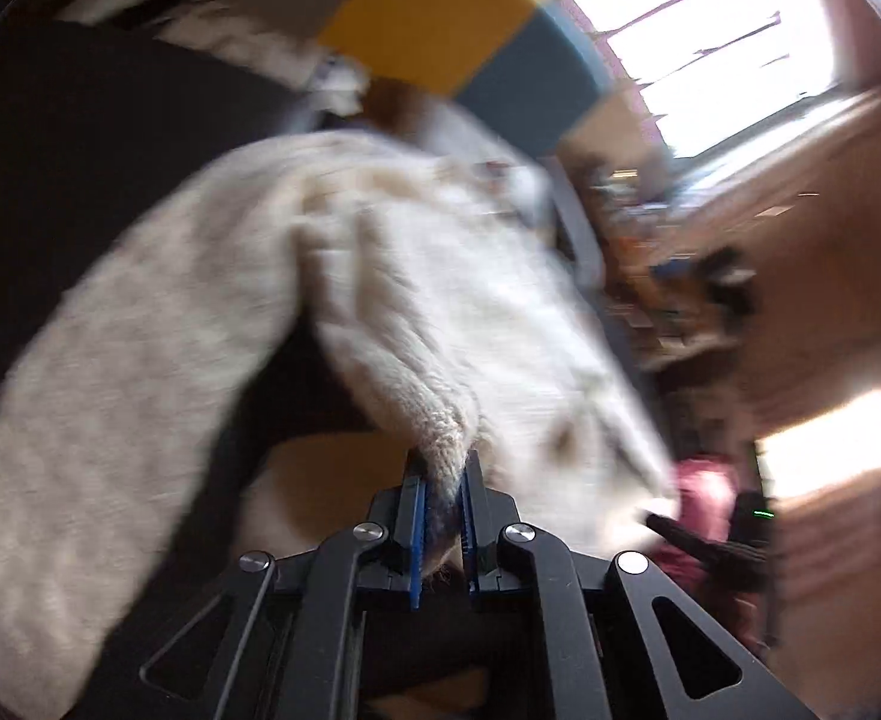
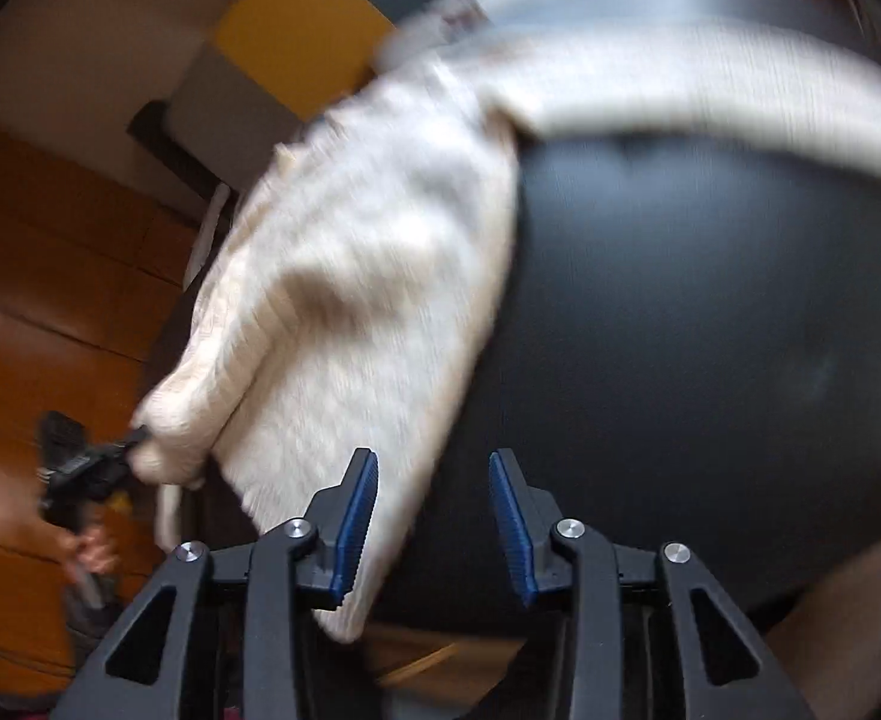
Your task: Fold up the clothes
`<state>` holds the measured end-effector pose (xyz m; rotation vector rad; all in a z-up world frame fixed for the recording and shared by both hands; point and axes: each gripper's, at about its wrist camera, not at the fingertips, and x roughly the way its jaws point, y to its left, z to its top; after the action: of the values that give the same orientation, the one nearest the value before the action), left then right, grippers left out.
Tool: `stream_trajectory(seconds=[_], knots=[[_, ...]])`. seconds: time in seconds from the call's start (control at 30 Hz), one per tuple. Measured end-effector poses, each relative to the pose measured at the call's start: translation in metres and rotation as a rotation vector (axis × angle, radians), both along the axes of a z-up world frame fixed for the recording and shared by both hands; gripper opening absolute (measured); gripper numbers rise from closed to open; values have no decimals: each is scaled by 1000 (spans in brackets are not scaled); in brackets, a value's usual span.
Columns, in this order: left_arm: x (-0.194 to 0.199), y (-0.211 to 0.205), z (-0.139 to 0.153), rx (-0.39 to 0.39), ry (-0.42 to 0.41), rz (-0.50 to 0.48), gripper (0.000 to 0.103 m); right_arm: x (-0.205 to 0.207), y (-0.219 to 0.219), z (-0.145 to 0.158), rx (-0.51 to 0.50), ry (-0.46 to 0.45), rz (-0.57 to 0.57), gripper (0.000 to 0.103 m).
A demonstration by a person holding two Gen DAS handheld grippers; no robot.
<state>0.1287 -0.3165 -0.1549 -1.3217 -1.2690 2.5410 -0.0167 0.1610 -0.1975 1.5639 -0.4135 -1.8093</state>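
One corner of the cream ribbed knit sweater (image 1: 392, 300) is clamped in the left gripper (image 1: 443, 480), lifting it off the dark round desk (image 2: 680, 312) for folding; the right gripper (image 2: 431, 480) fingers stand apart, empty

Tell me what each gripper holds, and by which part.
Left gripper pinches a bunched edge of the cream sweater. Right gripper is open, holding nothing.

dark tabletop (image 2: 680, 300), yellow panel (image 1: 428, 18), bright window (image 1: 710, 30), wood floor (image 2: 38, 276)
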Motion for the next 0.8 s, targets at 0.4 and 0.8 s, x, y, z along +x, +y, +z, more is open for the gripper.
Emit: stream_trajectory(seconds=[0.4, 0.8], knots=[[-4, 15, -33, -25, -103, -13, 12, 10, -74, -15, -183, -12, 78, 52], [2, 25, -21, -51, -42, -92, 13, 21, -106, 19, 125, 168, 179, 10]])
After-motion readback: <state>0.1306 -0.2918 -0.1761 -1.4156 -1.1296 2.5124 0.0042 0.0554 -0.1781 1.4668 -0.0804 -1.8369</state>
